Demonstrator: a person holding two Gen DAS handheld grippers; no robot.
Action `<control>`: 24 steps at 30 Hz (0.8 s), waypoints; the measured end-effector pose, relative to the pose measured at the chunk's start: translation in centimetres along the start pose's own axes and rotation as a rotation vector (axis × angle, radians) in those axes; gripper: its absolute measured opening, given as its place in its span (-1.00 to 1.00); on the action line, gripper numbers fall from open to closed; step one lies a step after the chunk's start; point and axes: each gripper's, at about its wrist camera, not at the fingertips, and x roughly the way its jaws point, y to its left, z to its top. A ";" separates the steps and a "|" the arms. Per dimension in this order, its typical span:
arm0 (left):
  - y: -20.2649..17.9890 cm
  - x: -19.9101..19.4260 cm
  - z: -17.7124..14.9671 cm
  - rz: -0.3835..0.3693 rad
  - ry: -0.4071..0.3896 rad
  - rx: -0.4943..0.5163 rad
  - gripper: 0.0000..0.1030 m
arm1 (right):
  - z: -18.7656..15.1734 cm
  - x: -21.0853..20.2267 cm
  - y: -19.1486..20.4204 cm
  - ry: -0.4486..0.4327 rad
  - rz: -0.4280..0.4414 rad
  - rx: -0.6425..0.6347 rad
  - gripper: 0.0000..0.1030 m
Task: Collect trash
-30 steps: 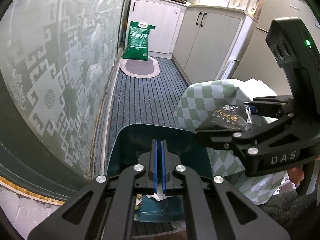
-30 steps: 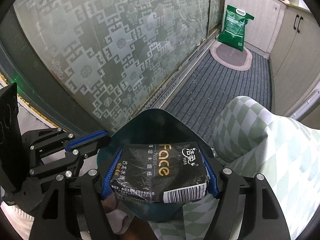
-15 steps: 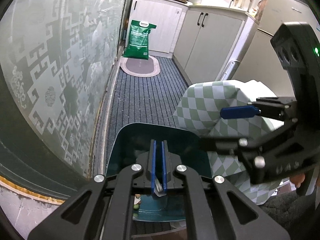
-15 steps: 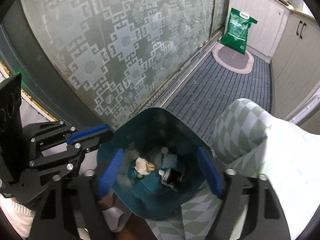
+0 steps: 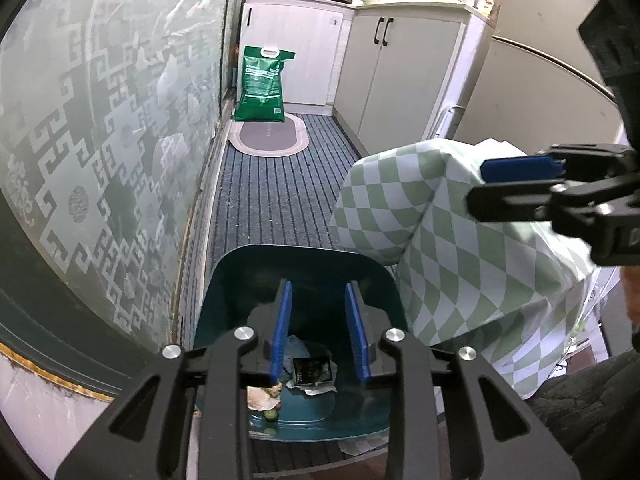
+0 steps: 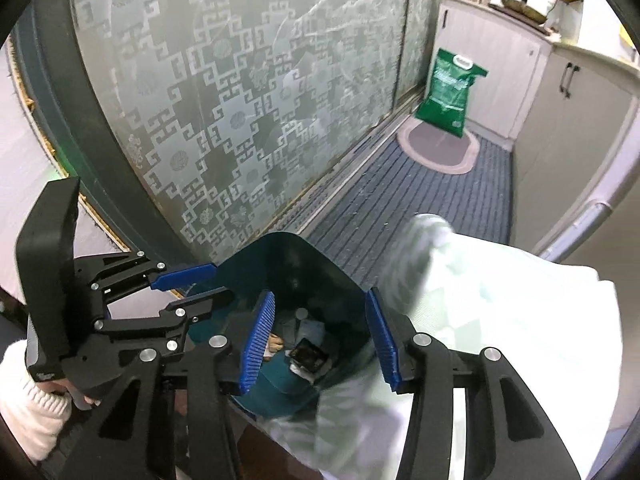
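While both empty grippers hover above the dark teal plastic bin (image 5: 224, 280), left gripper (image 5: 318, 330) jaws widen, right gripper (image 6: 320, 334) jaws narrow; black tissue packet (image 5: 312, 370) lies directly below.

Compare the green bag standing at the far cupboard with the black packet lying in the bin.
The green bag stands upright on the oval mat; the black packet lies flat in the teal bin. The green bag looks full and sealed, with a white handle; the black packet looks flattened among scraps. The bag is far down the floor; the packet sits below both tongs. Both are printed packaging.
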 end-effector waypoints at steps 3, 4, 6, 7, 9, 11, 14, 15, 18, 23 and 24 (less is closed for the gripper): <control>-1.4 -0.3 -0.2 0.006 -0.017 0.026 -0.05 | -1.0 -1.9 -0.8 -0.029 -0.013 0.019 -0.07; -1.8 -0.3 -0.2 0.008 -0.021 0.033 -0.01 | -1.3 -2.3 -1.0 -0.034 -0.013 0.023 -0.07; -2.7 -0.5 -0.4 0.007 -0.027 0.051 0.12 | -2.1 -3.6 -1.6 -0.053 -0.024 0.035 -0.07; -3.3 -0.5 -0.5 0.009 -0.033 0.064 0.19 | -2.7 -4.3 -2.0 -0.061 -0.033 0.042 -0.07; -4.0 -0.6 -0.7 0.010 -0.037 0.079 0.30 | -3.3 -5.1 -2.6 -0.068 -0.042 0.054 -0.06; -4.6 -0.9 -0.8 0.008 -0.048 0.086 0.48 | -4.2 -6.2 -3.5 -0.078 -0.056 0.073 0.07; -5.0 -1.3 -1.0 0.012 -0.069 0.080 0.82 | -5.4 -7.7 -4.7 -0.097 -0.108 0.096 0.60; -5.0 -1.4 -1.1 0.012 -0.073 0.076 0.90 | -5.9 -8.2 -5.1 -0.106 -0.128 0.107 0.80; -5.1 -1.8 -1.3 0.037 -0.073 0.052 0.94 | -7.2 -9.3 -5.6 -0.128 -0.174 0.115 0.94; -5.3 -2.7 -1.8 0.076 -0.085 0.028 0.94 | -8.7 -10.8 -6.0 -0.157 -0.161 0.147 0.94; -5.3 -2.9 -1.9 0.079 -0.087 0.025 0.94 | -8.9 -11.1 -6.0 -0.164 -0.157 0.150 0.94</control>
